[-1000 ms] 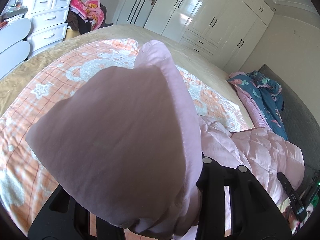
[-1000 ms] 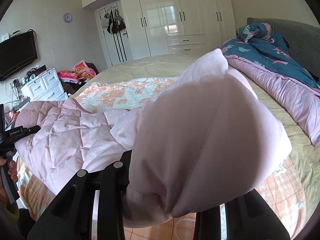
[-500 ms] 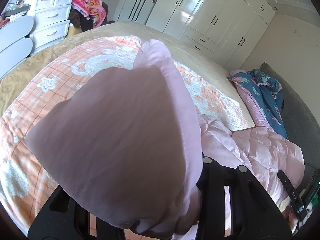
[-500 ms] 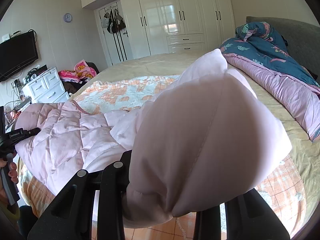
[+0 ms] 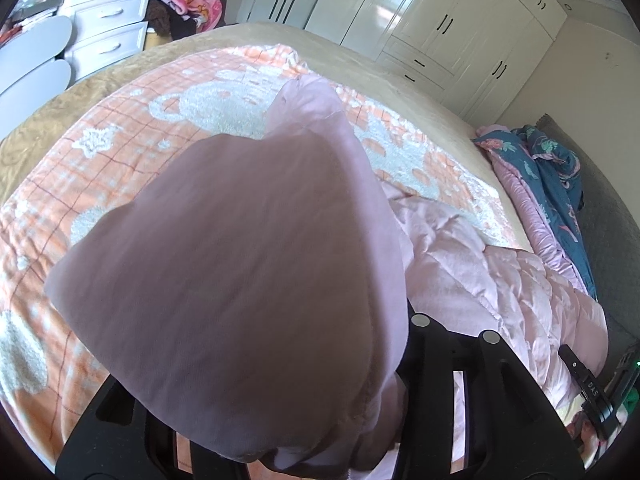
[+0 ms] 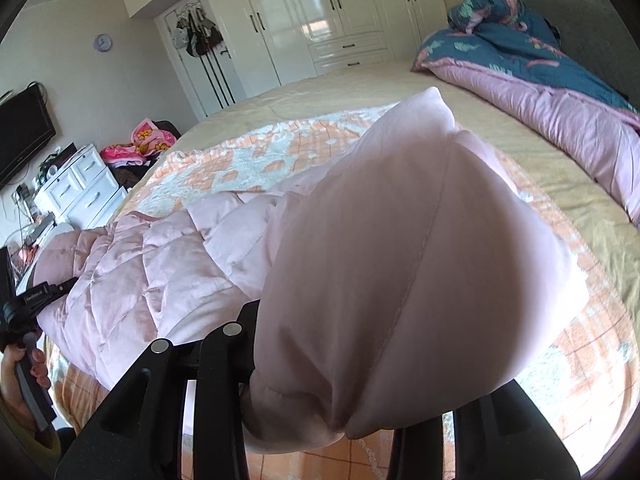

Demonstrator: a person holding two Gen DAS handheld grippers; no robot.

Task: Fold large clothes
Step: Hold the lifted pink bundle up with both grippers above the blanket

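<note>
On the bed, the left tongs (image 5: 280,432) stay clamped on one puffy end of the pink quilted coat (image 5: 248,280); over the last second they have tipped downward and forward over the orange checked blanket (image 5: 80,168). The right tongs (image 6: 320,420) grip the other end likewise. I judge a fold-over is starting. Open blanket lies ahead; the blue duvet (image 6: 520,48) sits well apart at right.

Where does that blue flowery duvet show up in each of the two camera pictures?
Left wrist view: blue flowery duvet at the right edge, mid-height.
Right wrist view: blue flowery duvet at the upper right, by the grey headboard.
Shared landmark: the white wardrobe behind the bed.
</note>
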